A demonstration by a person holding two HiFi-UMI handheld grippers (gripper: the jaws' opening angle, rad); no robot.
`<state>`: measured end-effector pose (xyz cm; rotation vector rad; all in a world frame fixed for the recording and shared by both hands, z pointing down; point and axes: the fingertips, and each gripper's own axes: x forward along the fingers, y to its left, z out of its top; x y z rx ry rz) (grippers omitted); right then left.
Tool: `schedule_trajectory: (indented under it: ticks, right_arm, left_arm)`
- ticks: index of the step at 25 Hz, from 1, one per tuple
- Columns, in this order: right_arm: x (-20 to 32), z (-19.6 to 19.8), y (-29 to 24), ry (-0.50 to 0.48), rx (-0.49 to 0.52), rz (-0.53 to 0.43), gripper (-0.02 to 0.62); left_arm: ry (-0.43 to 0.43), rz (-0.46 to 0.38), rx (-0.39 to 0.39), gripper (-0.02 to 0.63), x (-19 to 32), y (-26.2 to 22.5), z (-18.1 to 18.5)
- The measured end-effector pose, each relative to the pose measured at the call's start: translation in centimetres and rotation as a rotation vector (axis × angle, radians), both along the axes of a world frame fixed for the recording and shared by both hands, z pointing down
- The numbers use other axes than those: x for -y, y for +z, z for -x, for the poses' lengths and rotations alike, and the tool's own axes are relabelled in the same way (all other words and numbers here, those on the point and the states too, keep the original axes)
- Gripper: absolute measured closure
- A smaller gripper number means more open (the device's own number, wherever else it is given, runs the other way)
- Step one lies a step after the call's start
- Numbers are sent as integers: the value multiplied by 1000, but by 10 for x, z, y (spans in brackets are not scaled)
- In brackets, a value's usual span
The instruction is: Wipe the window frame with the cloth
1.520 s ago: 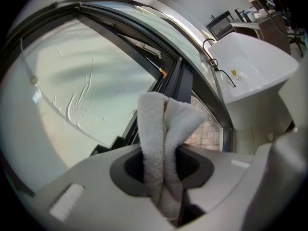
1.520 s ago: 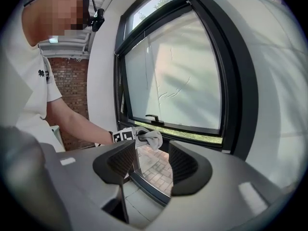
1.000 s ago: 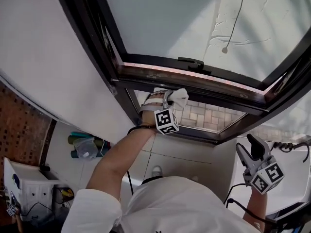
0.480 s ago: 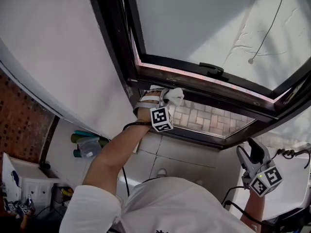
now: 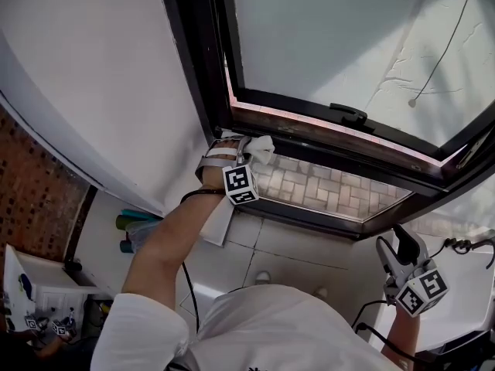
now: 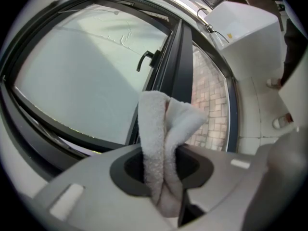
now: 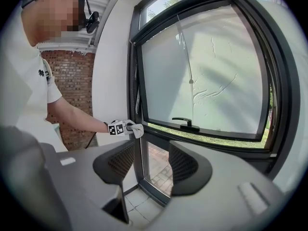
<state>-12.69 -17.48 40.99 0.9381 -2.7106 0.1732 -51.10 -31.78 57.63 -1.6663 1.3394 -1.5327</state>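
As the left gripper (image 5: pixel 247 151) slides the cloth (image 5: pixel 261 147) along the window frame (image 5: pixel 203 91), it reaches the corner where the dark upright meets the crossbar under the sash. A second ago it sat further along that bar, toward the handle (image 5: pixel 348 114). Its jaws are clamped on the folded white cloth, which sticks up between them and presses against the frame at that corner. The shift suggests one pass along the bar is ending at its left end, with the upright and the rest of the frame likely left to wipe.

The right gripper (image 5: pixel 396 242) hangs low at the person's right side, well apart from the window, much as it did a second ago. Its jaws are apart with nothing between them.

By count:
- two grippers
- one cloth
- one handle on the sash
- one thin cord (image 5: pixel 418 99) ending in a bead across the frosted glass
- two panes in the head view, the frosted one above and a clear one below showing brick paving
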Motion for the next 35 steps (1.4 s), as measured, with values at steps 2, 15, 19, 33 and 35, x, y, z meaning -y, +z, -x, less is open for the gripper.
schedule_trajectory:
  ticks: [2, 15, 19, 33, 35]
  right_arm:
    - [-5, 5, 2, -5, -4, 5, 376]
    - [-9, 30, -5, -52, 10, -28, 376]
    - [-7, 34, -14, -58, 25, -51, 376]
    - [-13, 42, -9, -84, 39, -56, 376]
    - [-13, 38, -7, -80, 35, -53, 376]
  left_arm:
    - [-13, 1, 19, 474, -5, -2, 13]
    - [-41, -128, 52, 474, -7, -108, 55]
    - [-8, -159, 80, 472, -6, -154, 56]
    - [17, -255, 137, 472, 0, -315, 53]
    - [21, -283, 149, 472, -1, -341, 54]
